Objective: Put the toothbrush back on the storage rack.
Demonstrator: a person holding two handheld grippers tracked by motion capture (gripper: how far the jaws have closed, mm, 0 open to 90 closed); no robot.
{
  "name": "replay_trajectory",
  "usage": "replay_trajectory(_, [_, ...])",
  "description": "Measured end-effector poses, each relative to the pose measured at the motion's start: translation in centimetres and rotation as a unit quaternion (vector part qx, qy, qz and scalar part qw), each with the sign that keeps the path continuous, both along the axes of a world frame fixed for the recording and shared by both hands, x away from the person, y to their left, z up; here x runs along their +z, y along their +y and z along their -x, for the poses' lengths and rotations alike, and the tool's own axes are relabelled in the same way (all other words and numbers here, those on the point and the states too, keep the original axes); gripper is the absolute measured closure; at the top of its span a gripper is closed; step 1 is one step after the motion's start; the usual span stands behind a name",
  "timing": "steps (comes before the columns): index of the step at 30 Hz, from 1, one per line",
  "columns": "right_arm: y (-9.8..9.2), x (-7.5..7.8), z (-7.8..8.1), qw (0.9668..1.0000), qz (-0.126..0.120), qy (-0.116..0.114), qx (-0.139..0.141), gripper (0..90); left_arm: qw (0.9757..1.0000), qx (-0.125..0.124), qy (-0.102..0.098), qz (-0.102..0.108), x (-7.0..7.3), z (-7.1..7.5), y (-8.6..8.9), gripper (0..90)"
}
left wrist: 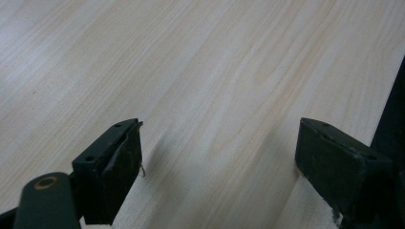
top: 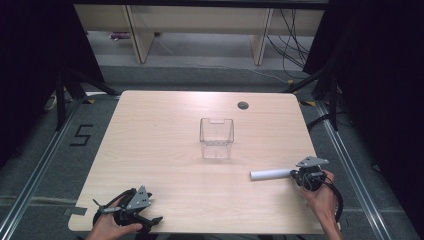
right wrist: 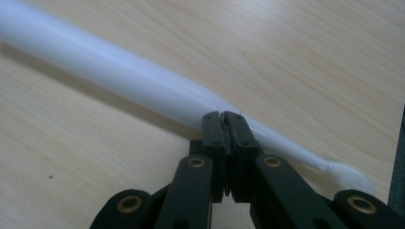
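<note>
A white tube [top: 270,174] lies on the wooden table [top: 160,145] at the near right, pointing left. My right gripper [top: 296,174] sits at the tube's right end. In the right gripper view the tube [right wrist: 119,71] runs slantwise across and narrows to a flat tail at the lower right. The right gripper [right wrist: 223,115] is shut, its jaws pressed together with their tips against the tube's side. My left gripper [top: 151,212] rests at the table's near left edge; it [left wrist: 219,131] is open, with bare wood between its jaws.
A clear square plastic container [top: 216,137] stands upright near the table's middle. A round cable hole [top: 243,105] sits at the far right of the tabletop. Dark frame rails and grey floor surround the table.
</note>
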State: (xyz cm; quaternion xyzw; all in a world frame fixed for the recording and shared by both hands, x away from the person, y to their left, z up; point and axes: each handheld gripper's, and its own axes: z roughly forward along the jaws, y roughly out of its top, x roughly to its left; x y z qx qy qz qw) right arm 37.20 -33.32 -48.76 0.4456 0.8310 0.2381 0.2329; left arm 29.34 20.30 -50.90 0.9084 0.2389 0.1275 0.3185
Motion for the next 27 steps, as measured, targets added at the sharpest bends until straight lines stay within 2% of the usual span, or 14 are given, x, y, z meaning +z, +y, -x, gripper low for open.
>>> replay_trajectory(2, [0.3,0.2,-0.4,1.0000,-0.003,0.003,-0.006,88.4,1.0000,0.000,0.000,0.000,0.0,0.0,0.0,15.7])
replay_trajectory(3, [0.3,0.1,-0.7,1.0000,0.003,-0.005,0.002,88.4,1.0000,0.000,0.000,0.000,0.0,0.0,0.0,15.7])
replay_trajectory(4, [0.6,0.2,-0.9,1.0000,-0.003,0.002,-0.008,88.4,1.0000,0.000,0.000,0.000,0.0,0.0,0.0,15.7])
replay_trajectory(8, [1.2,0.1,-1.9,0.9999,0.006,0.003,0.007,88.3,1.0000,0.000,0.000,0.000,0.0,0.0,0.0,15.7])
replay_trajectory(9, [1.5,0.1,-2.1,1.0000,0.001,0.005,0.001,88.3,1.0000,0.000,0.000,0.000,0.0,0.0,0.0,15.7])
replay_trajectory(17, [3.0,0.1,-3.5,0.9996,0.018,0.005,0.020,86.8,1.0000,0.000,0.000,0.002,0.0,0.0,0.0,15.7])
replay_trajectory(22, [3.2,0.2,-3.6,0.9997,0.019,0.005,0.013,82.5,1.0000,0.000,-0.001,0.004,0.0,0.0,0.0,15.7])
replay_trajectory(27, [2.8,0.6,-3.4,1.0000,0.003,0.004,0.001,77.7,1.0000,-0.001,0.000,0.001,0.1,0.0,0.1,15.7])
